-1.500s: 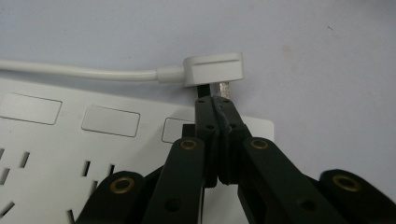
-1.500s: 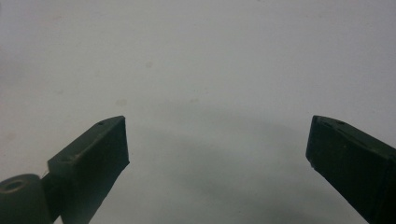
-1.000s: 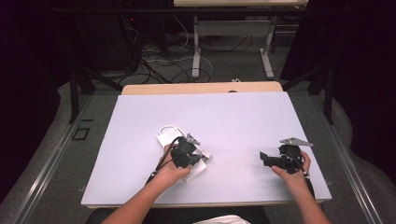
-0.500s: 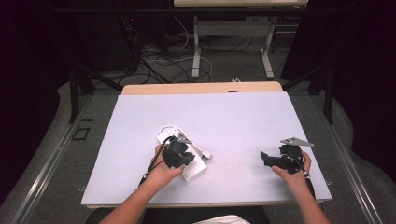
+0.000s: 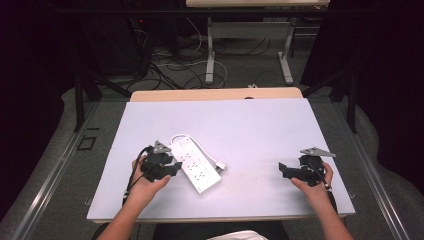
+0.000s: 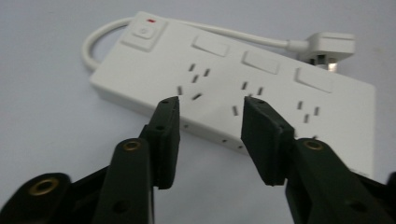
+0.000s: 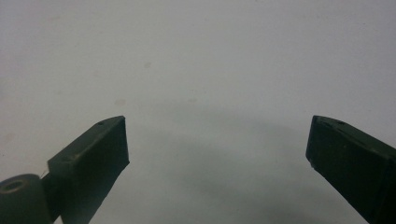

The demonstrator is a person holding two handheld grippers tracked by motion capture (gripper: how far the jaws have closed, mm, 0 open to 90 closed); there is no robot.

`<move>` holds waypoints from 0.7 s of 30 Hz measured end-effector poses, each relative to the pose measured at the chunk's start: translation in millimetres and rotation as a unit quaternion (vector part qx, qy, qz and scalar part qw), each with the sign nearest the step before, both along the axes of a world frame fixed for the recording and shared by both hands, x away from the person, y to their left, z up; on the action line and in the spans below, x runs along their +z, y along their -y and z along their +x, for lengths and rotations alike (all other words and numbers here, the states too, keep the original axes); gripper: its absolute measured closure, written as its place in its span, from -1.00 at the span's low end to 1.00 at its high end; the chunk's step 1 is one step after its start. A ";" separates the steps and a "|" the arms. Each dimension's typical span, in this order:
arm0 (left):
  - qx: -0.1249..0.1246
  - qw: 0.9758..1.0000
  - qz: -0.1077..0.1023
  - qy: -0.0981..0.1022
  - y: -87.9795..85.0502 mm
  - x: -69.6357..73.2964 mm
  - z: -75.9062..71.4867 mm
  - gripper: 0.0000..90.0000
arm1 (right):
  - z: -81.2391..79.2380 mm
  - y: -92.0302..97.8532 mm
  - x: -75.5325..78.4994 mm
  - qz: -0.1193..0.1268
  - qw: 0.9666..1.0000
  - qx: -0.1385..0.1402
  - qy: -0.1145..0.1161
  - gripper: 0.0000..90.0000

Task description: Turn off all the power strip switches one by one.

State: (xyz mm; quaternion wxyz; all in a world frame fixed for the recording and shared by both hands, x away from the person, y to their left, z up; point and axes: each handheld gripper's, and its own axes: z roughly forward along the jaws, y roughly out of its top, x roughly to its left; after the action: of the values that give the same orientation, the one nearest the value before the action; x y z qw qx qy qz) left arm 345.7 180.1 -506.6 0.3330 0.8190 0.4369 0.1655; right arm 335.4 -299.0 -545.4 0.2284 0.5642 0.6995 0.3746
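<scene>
A white power strip (image 5: 196, 164) lies slantwise on the pale table (image 5: 240, 125), its cord looping round to a plug (image 5: 220, 165) by its right side. My left gripper (image 5: 175, 168) sits just left of it. Its jaws have just been opening and stand apart with nothing between them. In the left gripper view the left gripper (image 6: 210, 122) points at the power strip (image 6: 261, 84) a little short of its near edge, and the plug (image 6: 327, 45) lies behind. My right gripper (image 5: 283, 170) rests at the table's right, and the right gripper (image 7: 217, 140) is wide open over bare table.
The table's front edge (image 5: 215, 218) runs just ahead of the person's forearms. A wooden strip (image 5: 215, 94) borders the far edge. Beyond it, cables (image 5: 170, 60) and desk legs (image 5: 210, 50) stand on the floor.
My left gripper has drawn back to the left off the power strip and its jaws have parted. The strip now lies uncovered. The right gripper has not moved.
</scene>
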 end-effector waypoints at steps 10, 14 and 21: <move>0.063 0.997 -0.012 0.032 -42.5 -9.1 8.9 -0.07 | -0.1 -0.4 0.2 0.001 1.000 -0.001 0.000 -0.88; 0.093 0.995 -0.035 0.027 -56.9 -11.7 10.8 -0.14 | -0.2 0.5 0.2 0.004 1.000 -0.003 -0.001 -0.88; 0.136 0.988 -0.072 0.020 -76.2 -19.6 10.5 -0.52 | 0.1 0.1 -0.6 0.001 1.000 -0.002 -0.002 -0.88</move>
State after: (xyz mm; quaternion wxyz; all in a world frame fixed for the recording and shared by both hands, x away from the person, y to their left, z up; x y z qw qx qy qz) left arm 356.3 256.3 -526.2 0.3740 0.7224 0.5484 0.1934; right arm 335.5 -299.1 -546.0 0.2269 0.5665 0.6986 0.3736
